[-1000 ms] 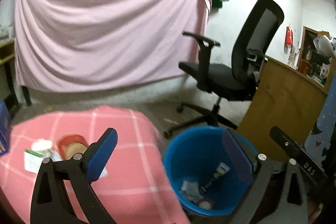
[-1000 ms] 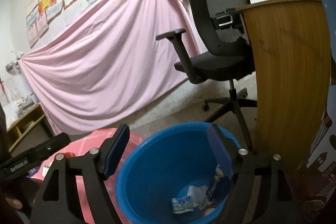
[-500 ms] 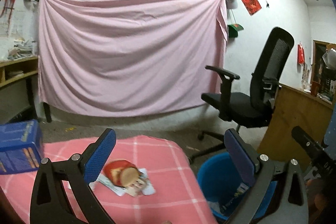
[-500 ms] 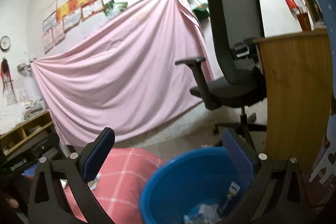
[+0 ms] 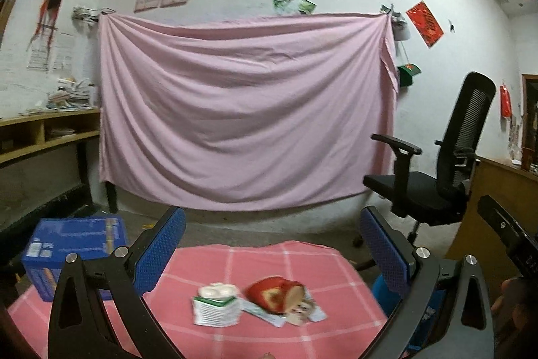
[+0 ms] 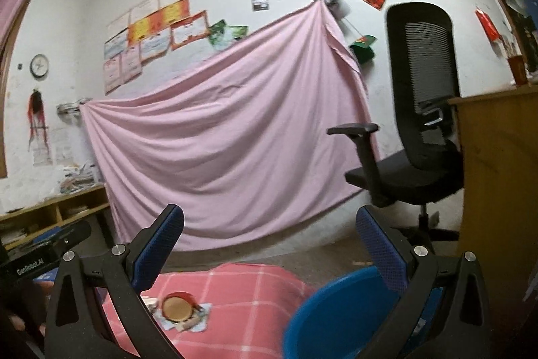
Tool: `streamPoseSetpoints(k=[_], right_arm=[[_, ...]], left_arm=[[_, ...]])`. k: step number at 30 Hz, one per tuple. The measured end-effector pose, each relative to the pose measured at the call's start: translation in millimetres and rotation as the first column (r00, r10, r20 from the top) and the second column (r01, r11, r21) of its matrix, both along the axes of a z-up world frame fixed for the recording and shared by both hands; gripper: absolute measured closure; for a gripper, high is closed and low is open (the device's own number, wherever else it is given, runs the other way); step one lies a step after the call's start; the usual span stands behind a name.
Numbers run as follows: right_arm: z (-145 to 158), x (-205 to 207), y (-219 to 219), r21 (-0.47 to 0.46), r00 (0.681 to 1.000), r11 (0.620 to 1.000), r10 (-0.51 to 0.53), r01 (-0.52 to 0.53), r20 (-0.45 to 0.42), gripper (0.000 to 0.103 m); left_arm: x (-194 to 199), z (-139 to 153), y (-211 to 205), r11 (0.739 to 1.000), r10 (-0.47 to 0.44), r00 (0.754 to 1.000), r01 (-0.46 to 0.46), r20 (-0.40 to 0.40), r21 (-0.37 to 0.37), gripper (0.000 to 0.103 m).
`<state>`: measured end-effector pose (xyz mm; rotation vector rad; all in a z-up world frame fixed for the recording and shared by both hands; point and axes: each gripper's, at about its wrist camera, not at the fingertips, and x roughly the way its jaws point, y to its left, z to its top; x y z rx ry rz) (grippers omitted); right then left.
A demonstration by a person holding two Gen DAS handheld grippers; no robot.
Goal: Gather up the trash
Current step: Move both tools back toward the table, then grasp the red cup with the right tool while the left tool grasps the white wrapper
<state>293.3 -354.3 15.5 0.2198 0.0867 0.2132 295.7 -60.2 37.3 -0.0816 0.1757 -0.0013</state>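
Observation:
A red cup lies on its side on paper scraps on the pink checked cloth, with a green and white carton to its left. My left gripper is open and empty, raised above and behind them. In the right wrist view the cup lies on the cloth, left of the blue trash bucket. My right gripper is open and empty, above the cloth and the bucket rim.
A blue box stands at the cloth's left edge. A black office chair and a wooden counter stand at the right. A pink sheet hangs on the far wall. A shelf is at left.
Both grippers have risen and tilted up away from the bucket. The left view has swung left over the cloth, so the cup and carton now sit between its fingers.

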Motion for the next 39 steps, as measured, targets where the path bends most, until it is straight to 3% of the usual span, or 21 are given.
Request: streamPoseSetpoints(k=[11,21,29,39], right_arm=[[-1.8,-6.1,68.6,-0.115,0.992,0.99,0.095,-0.086,0.077,0.0],[-20.6,3.1,113.1,-0.23,0.987,0.962,0.156,-0.144,0.031,0.0],[-36.6,27.4,127.5,-0.259,0.98,0.947,0.167,-0.19,-0.109,0.0],[-64.2,66.5,142.1,-0.232,0.914,0.928,0.197,-0.291,-0.356,0.001]], left_arm=[[-18.6,-16.6,55.3,0.995,0.1,0.994,-0.1,0.04,-0.01,0.002],[-16.4,-50.6,97.7,0.991,0.133,0.991,-0.134,-0.025,-0.016,0.002],[5.2,-75.6,112.7,0.996,0.058,0.982,-0.07,-0.182,-0.061,0.002],[43.3,-90.5,112.3,0.992,-0.079,0.917,0.032,-0.39,-0.125,0.004]])
